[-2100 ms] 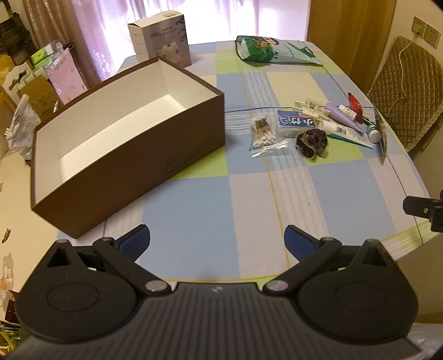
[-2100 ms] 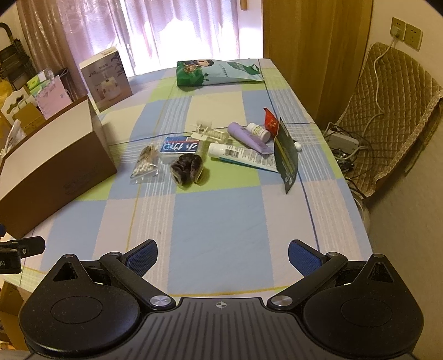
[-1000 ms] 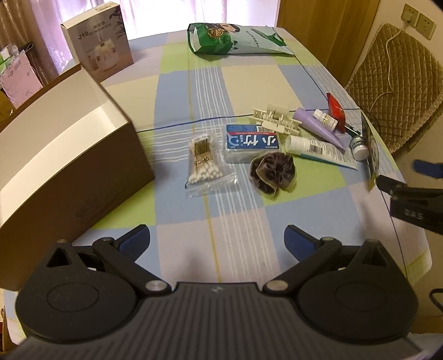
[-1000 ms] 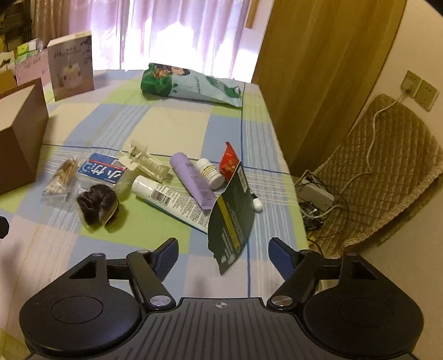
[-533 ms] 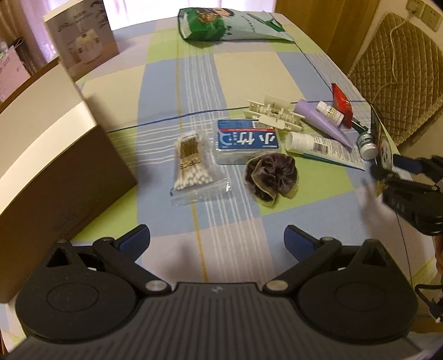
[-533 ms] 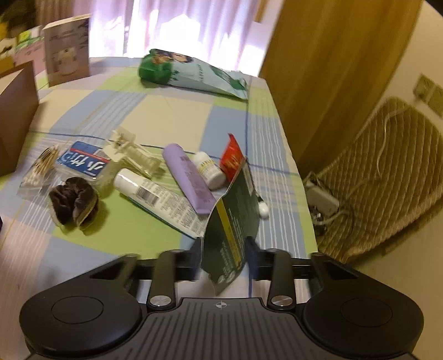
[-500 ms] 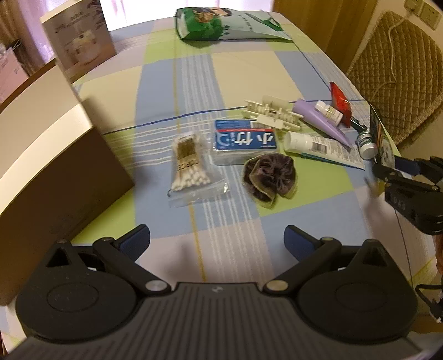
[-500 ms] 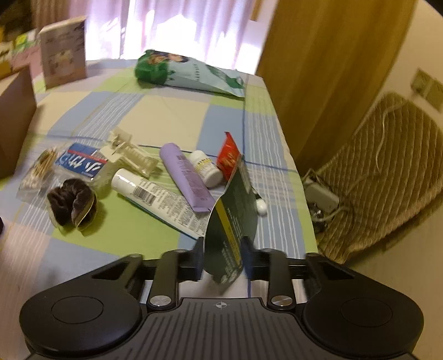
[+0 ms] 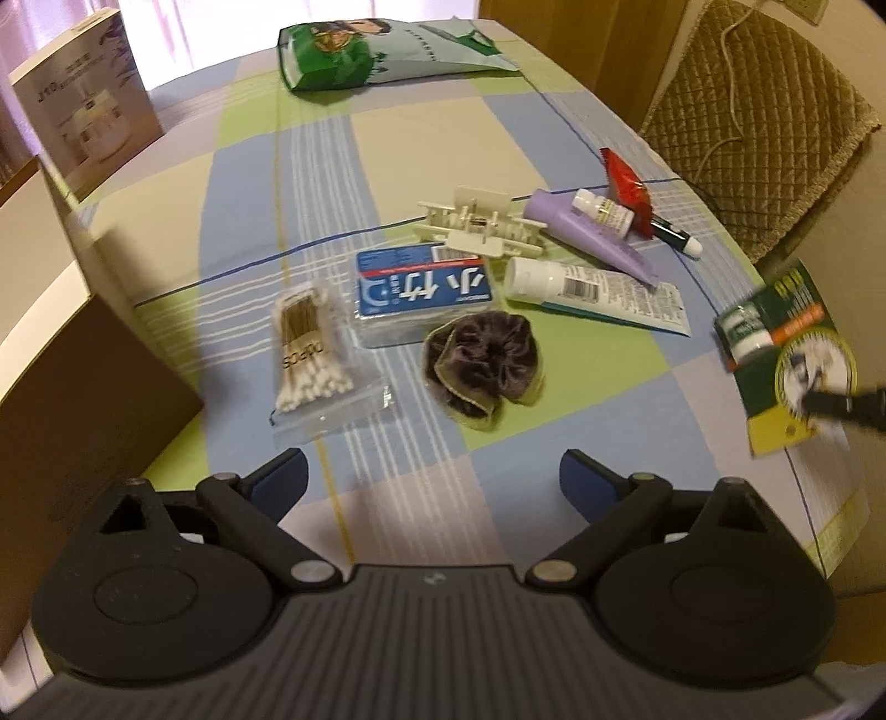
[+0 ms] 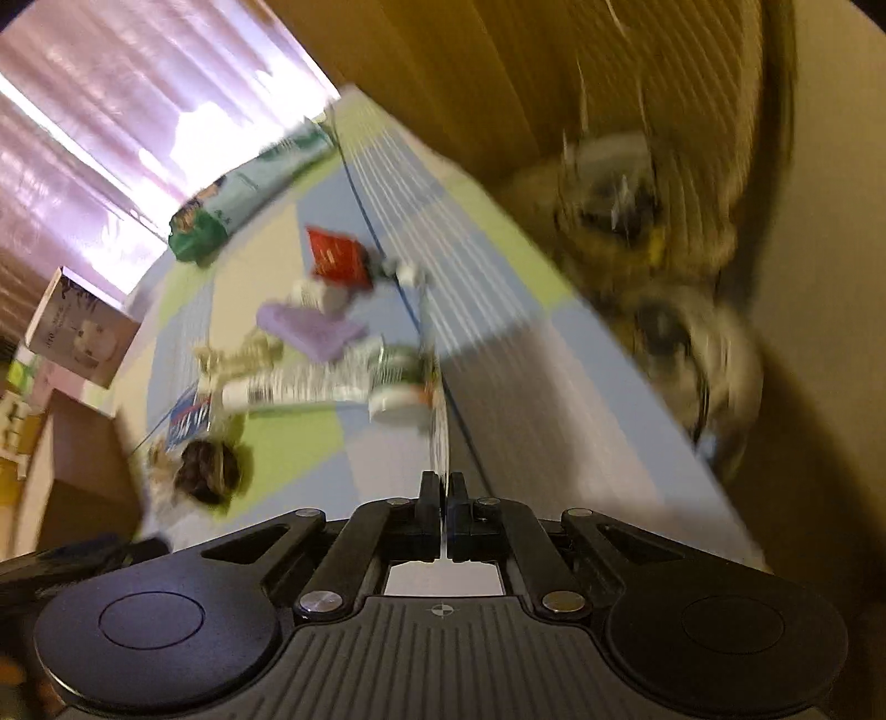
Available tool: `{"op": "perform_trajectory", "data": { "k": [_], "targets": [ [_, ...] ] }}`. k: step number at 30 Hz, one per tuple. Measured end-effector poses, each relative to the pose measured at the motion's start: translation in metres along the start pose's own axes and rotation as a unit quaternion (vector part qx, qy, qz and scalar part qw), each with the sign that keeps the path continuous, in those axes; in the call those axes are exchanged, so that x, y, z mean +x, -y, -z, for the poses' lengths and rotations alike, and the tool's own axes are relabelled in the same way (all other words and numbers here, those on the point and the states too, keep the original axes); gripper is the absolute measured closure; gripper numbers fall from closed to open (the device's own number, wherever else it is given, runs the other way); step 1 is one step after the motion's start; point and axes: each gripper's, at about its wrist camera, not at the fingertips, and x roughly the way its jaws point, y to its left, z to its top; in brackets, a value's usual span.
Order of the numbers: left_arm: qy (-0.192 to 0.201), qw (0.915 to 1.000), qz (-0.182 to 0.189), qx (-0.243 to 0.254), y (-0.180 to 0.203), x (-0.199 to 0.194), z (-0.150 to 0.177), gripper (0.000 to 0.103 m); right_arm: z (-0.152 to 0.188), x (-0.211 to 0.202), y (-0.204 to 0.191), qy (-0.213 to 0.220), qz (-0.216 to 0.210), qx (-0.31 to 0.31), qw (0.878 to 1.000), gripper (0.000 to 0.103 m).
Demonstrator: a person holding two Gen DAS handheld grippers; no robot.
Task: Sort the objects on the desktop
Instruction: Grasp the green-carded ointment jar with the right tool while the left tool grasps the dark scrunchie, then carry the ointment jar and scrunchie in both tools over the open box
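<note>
My right gripper [image 10: 443, 484] is shut on a green blister card [image 9: 786, 354] with a small bottle on it, seen edge-on in the right wrist view [image 10: 440, 437] and lifted off the table at the right. My left gripper [image 9: 432, 471] is open and empty, low over the checked tablecloth [image 9: 581, 387]. Ahead of it lie a dark scrunchie [image 9: 479, 363], a bag of cotton swabs [image 9: 310, 354], a blue packet [image 9: 423, 288], a cream hair clip [image 9: 479, 227], a white tube [image 9: 598, 296], a purple tube [image 9: 587, 232], a small white bottle [image 9: 603, 207] and a red sachet [image 9: 626, 180].
An open brown box [image 9: 72, 343] stands at the left. A white carton [image 9: 83, 105] and a green bag [image 9: 382, 50] sit at the far end. A quilted chair [image 9: 758, 105] is beyond the table's right edge.
My right gripper closed on the green card, lifted it and rolled sharply, so its view is tilted and blurred. My left gripper moved closer to the scrunchie and swabs.
</note>
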Motion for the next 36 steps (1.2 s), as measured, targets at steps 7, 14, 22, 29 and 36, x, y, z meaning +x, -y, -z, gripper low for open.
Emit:
{"op": "perform_trajectory", "data": {
  "k": [7,14,22,29,36],
  "targets": [
    [0.023,0.9993,0.027,0.009,0.008,0.009,-0.008,0.01,0.015,-0.013,0.007,-0.022,0.035,-0.027,0.999,0.014],
    [0.054,0.998,0.024,0.023,0.019,0.036,-0.026,0.021,0.019,-0.016,0.021,-0.016,0.092,-0.022,0.995,0.014],
    [0.036,0.9985,0.013,0.04,0.024,0.063,-0.024,0.067,0.006,-0.02,0.014,0.023,0.089,-0.058,0.994,0.014],
    [0.039,0.9968,0.037,0.059,0.025,0.037,-0.002,0.079,-0.007,0.002,-0.017,0.043,0.065,-0.14,0.987,0.014],
    [0.031,0.9974,0.021,0.062,0.029,0.013,0.015,0.079,-0.018,0.041,-0.035,0.028,0.074,-0.186,0.979,0.038]
  ]
}}
